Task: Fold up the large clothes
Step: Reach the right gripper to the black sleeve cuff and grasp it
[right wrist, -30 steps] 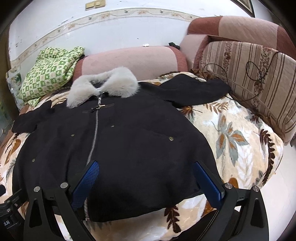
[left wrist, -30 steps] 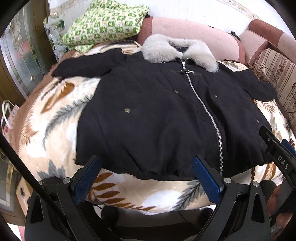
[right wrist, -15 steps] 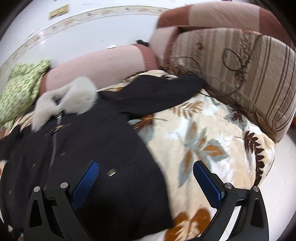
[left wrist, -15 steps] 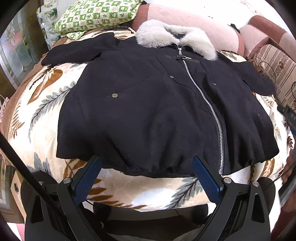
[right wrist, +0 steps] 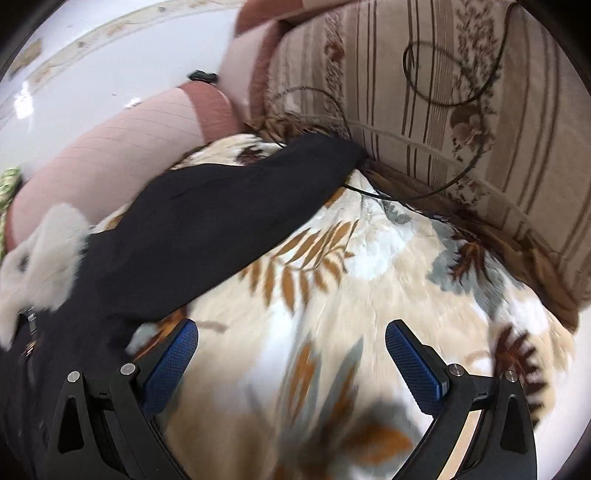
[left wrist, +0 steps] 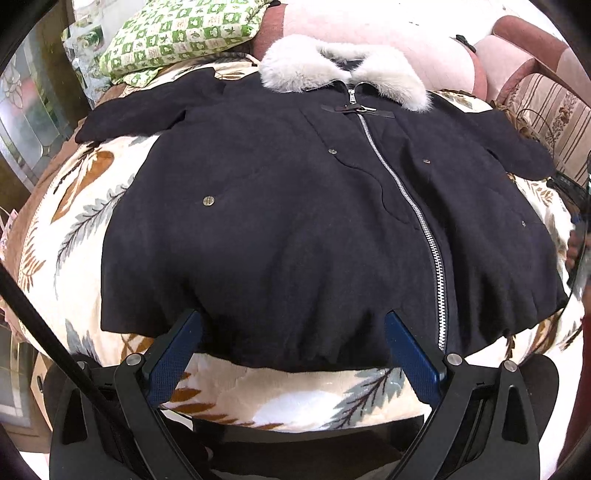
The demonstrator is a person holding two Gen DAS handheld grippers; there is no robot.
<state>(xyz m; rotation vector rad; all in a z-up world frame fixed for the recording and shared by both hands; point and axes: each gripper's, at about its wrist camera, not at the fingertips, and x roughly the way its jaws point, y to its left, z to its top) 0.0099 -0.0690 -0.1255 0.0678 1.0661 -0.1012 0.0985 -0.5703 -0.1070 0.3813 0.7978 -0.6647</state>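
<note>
Lying flat and face up on one leaf-patterned blanket (left wrist: 85, 229) is a single black coat (left wrist: 295, 221), zipped shut, hem toward the left wrist camera and collar away from it. Far left in that view, one green-and-white checked cushion (left wrist: 184, 33) sits at the blanket's back edge, just beyond the coat's outstretched sleeve (left wrist: 140, 114), one of two, each spread to its own side. Moving right: one grey fur collar (left wrist: 343, 70) tops the coat, and one silver zipper (left wrist: 406, 195) runs from it down to the hem. Four small metal snaps show on the front, two on each side of the zipper. One pink bolster (left wrist: 388, 37) lies behind the collar.

The left gripper (left wrist: 291, 350) hovers at the hem with its two blue pads wide apart, nothing between them; the hem's edge lies just above the pad tips.

The right wrist view is blurred. From its left: the fur collar, then the other sleeve (right wrist: 229, 206), its cuff reaching one striped floral cushion (right wrist: 461, 110). A thin dark cable (right wrist: 436, 99) loops over that cushion. The right gripper (right wrist: 291, 354) is also spread wide, empty, over bare blanket beside the sleeve.
</note>
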